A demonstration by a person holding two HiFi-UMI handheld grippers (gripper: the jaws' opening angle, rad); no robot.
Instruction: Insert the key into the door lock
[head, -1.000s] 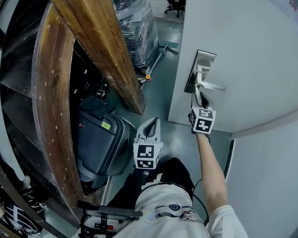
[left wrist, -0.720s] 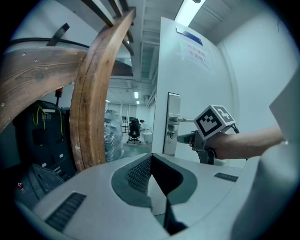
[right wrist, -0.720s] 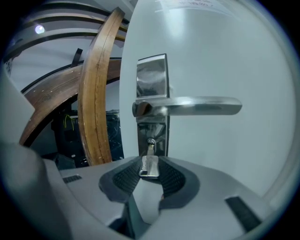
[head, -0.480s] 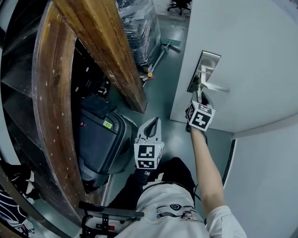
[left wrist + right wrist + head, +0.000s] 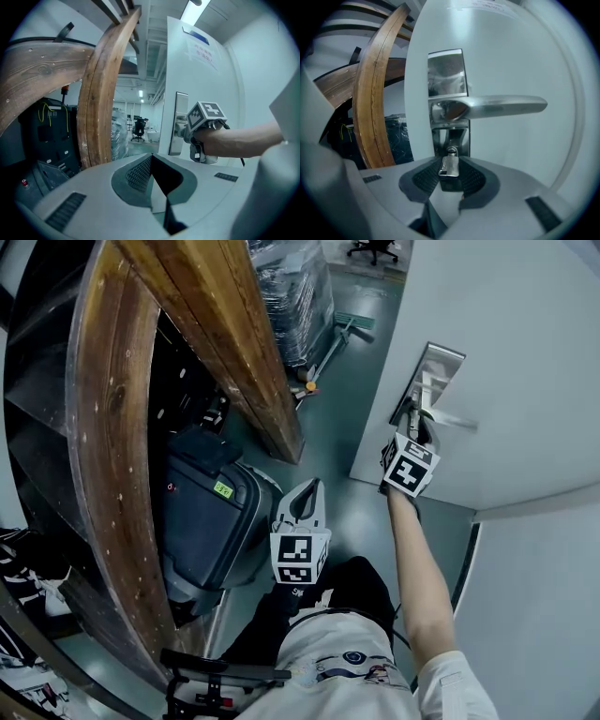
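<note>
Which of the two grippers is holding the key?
The right gripper: its jaws are shut on the key, just under the door handle. The left gripper is shut on nothing.

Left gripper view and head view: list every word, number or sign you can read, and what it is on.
Notice on the door: red print, too blurred to read.
Blue label above it: blurred.
Sticker on the black case: too small to read.
Marker cubes: square patterns only, no words.
Nothing can be quoted.
</note>
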